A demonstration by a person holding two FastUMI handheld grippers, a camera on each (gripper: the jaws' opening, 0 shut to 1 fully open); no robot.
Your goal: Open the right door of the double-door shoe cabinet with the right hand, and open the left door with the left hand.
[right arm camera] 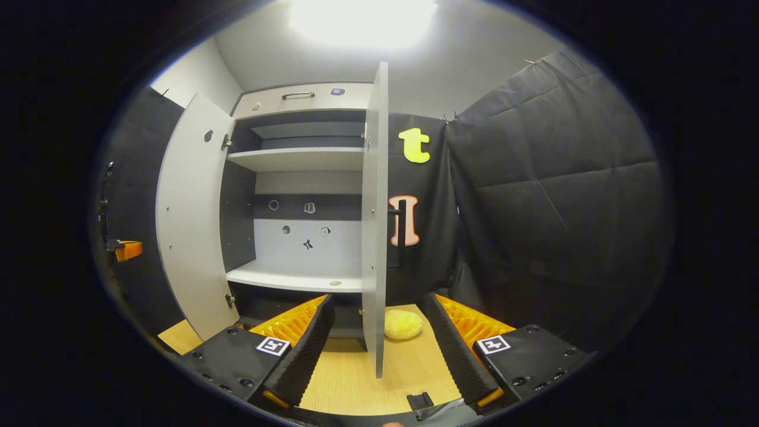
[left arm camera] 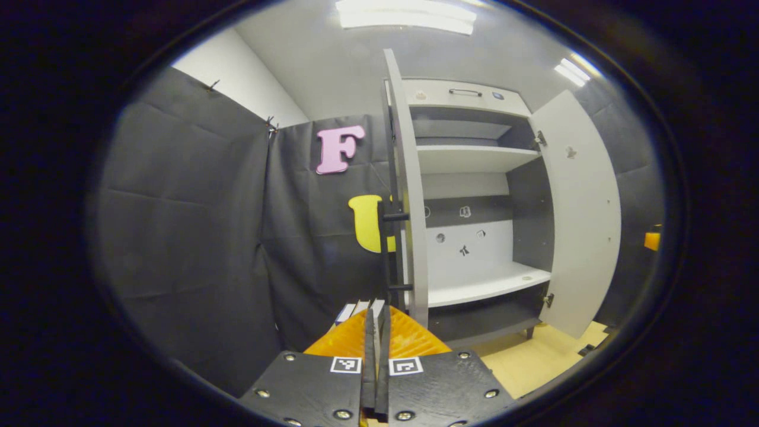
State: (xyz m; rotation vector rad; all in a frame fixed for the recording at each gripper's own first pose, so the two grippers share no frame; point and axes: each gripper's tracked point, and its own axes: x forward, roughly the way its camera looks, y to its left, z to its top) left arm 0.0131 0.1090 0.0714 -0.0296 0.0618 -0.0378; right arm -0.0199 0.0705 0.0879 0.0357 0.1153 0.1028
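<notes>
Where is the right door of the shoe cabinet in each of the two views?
Left gripper view: the right door stands swung open at the right, with its inner face showing.
Right gripper view: it stands edge-on in the centre.
Shared landmark: the dark handle on the cabinet's top panel.

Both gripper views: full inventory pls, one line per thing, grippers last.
White double-door shoe cabinet: 1, white and dark grey, against the booth wall, straight ahead.
Left cabinet door: 1, white, swung open, edge-on in the left gripper view.
Right cabinet door: 1, white, swung open, edge-on between the right gripper's fingers.
Black bar handles: 2, one on each door's outer face.
White shelves: 2 seen inside the cabinet, bare.
Round yellow object: 1, on the wooden floor behind the right door.
Wooden floor: 1, light wood.
Left gripper: 1, closed, holding nothing.
Right gripper: 1, open, straddling the right door's edge.
</notes>
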